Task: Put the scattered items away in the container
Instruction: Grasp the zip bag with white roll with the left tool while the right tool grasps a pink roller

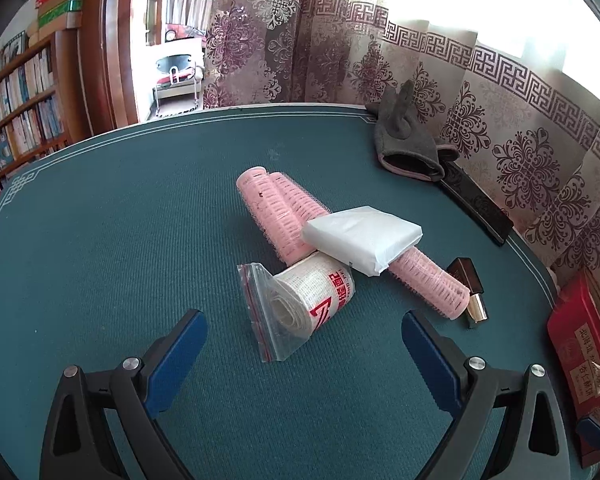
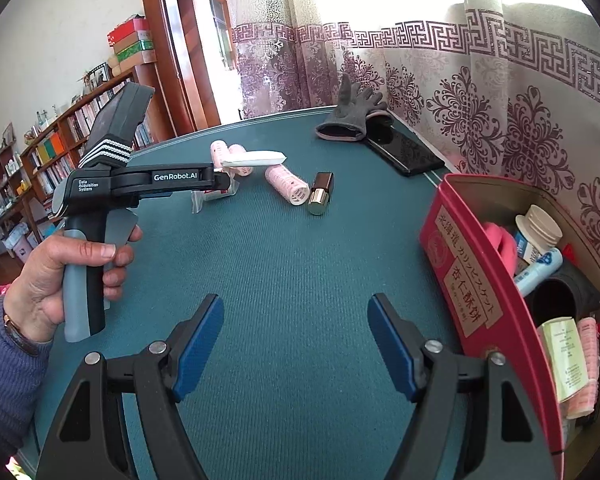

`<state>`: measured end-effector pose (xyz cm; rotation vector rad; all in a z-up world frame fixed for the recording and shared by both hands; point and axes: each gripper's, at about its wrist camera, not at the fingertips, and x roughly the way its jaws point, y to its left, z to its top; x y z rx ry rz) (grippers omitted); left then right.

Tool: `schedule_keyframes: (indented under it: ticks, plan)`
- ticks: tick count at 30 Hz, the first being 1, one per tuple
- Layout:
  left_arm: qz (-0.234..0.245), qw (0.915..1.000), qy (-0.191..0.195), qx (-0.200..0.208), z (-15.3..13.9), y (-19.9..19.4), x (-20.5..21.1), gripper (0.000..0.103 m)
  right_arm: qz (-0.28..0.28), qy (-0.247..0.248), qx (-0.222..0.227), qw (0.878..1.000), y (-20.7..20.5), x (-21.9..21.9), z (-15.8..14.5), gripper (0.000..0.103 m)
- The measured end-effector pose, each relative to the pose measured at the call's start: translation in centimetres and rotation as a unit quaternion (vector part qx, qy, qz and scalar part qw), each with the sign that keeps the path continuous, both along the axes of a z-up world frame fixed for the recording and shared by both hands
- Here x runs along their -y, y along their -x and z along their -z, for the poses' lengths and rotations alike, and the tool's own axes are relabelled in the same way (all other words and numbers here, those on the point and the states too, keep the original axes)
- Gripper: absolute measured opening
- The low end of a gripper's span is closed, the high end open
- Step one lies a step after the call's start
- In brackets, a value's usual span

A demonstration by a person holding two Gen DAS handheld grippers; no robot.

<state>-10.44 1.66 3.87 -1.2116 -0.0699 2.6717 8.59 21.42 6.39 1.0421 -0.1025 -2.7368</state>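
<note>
From the left wrist camera, the left gripper (image 1: 304,334) stands with its blue pads wide apart and nothing between them, low over the green table mat (image 1: 112,240). Just ahead at twelve o'clock lies a bandage roll in a zip bag (image 1: 300,304). Beyond it, pink hair rollers (image 1: 278,210) lie side by side, with a white tissue pack (image 1: 362,242) resting across them. Another pink roller (image 1: 432,280) sticks out from under the pack toward four o'clock, and a lipstick (image 1: 470,288) lies just beside its end. At one o'clock a grey glove (image 1: 404,140) sits near the mat's far edge, beside a black phone (image 1: 476,204). The red tin (image 1: 580,344) shows at the three o'clock edge.

From the right wrist camera, the right gripper (image 2: 296,344) is likewise spread wide and empty above bare mat. At nine o'clock a person's hand (image 2: 64,276) grips the handle of the left gripper, which reaches toward the pile at eleven o'clock. The lipstick (image 2: 321,194) lies at twelve o'clock, the glove (image 2: 350,118) further off. The red tin (image 2: 472,280) stands open at three o'clock, already holding a white bottle (image 2: 538,230), a tube, a pink roller and other things.
</note>
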Motion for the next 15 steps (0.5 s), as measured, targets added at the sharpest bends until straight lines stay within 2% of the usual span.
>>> schedule_keyframes:
  ticks: [12,13,15]
  plan:
    - [-0.036,0.9993,0.01,0.01,1.2,2.9,0.5,0.099,-0.007,0.011,0.014,1.0,1.7,0.4,0.9,0.078]
    - [-0.036,0.9992,0.01,0.011,1.3,2.9,0.6,0.096,-0.008,0.011,0.014,1.0,1.8,0.5,1.0,0.078]
    - [-0.032,0.9993,0.005,0.018,1.6,3.1,0.7,0.084,-0.01,0.01,0.015,1.0,1.9,0.6,1.0,0.078]
